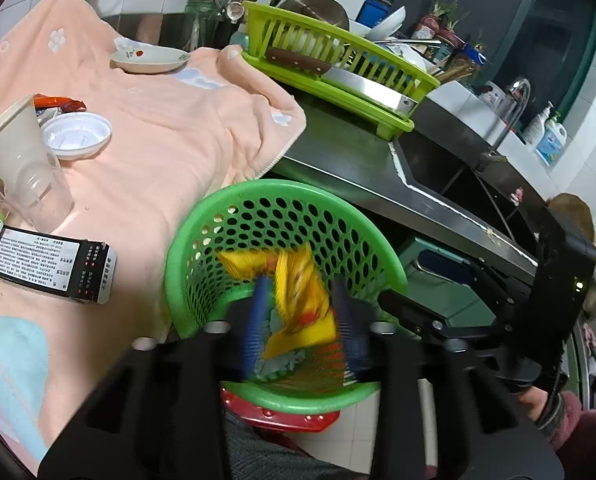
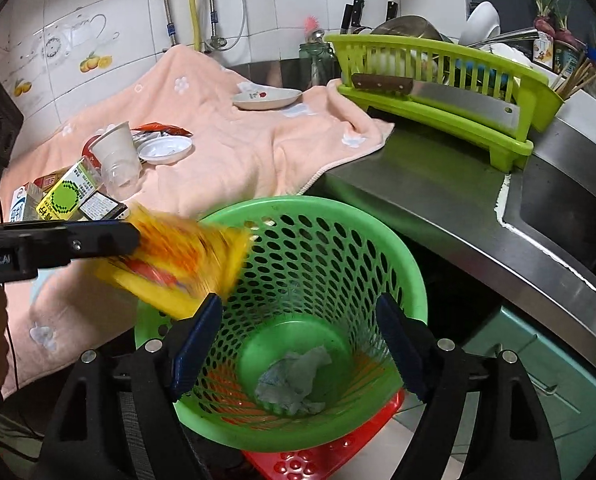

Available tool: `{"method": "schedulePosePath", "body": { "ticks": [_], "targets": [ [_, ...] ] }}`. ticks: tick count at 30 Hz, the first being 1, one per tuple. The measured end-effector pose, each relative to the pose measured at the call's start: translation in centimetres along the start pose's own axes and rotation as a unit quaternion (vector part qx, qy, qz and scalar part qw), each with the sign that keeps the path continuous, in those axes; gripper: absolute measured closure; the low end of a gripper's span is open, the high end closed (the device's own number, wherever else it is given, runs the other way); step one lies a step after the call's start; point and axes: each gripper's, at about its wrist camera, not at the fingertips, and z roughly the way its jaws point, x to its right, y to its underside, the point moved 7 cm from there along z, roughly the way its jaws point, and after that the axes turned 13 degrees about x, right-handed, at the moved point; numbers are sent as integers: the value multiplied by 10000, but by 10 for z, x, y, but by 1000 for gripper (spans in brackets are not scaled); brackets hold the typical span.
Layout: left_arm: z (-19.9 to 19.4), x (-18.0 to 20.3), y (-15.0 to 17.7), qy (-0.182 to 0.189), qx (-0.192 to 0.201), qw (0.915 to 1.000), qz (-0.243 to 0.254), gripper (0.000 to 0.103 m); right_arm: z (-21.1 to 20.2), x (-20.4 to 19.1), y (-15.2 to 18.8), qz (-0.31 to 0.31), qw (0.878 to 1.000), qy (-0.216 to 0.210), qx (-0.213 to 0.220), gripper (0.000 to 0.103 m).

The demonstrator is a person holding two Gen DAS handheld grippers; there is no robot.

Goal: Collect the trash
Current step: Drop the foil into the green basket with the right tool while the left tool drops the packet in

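Your left gripper (image 1: pixel 302 320) has its fingers clamped on a yellow snack wrapper (image 2: pixel 178 256), holding it over the rim of the green perforated basket (image 2: pixel 414 280), where a crumpled tissue (image 2: pixel 294 380) already lies at the bottom; your right gripper (image 2: pixel 298 344) hovers over the basket mouth with its fingers spread and nothing between them. The wrapper looks light, thin and slick, so it will likely flutter or cling instead of dropping straight, and a pinch on a flat edge seems the safest hold. On the pink towel (image 2: pixel 234 160), the paper cup (image 2: pixel 114 148) would crush easily, so take it by the rim.
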Motion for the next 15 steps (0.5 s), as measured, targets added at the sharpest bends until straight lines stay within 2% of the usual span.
{"method": "schedulePosePath", "body": {
  "ticks": [2,5,8,11,15],
  "targets": [
    [-1,0,-1,-63,40,10000,36,54,1,-1,0,11,10000,-17,-3,27],
    [-11,-8,-5,-193,109,9997,51,53,2,-5,-1,34,9999,-95,-22,26],
    [-27,-23,-13,-484,251,9985,83,53,4,-13,-4,-18,9999,-163,-14,26],
    [-45,-45,-23,-899,379,9952,119,53,7,-22,-8,-52,9995,-296,-19,26],
    [-73,-84,-41,-1522,528,9866,250,50,11,-37,-13,-115,9988,-478,-33,26]
  ]
}}
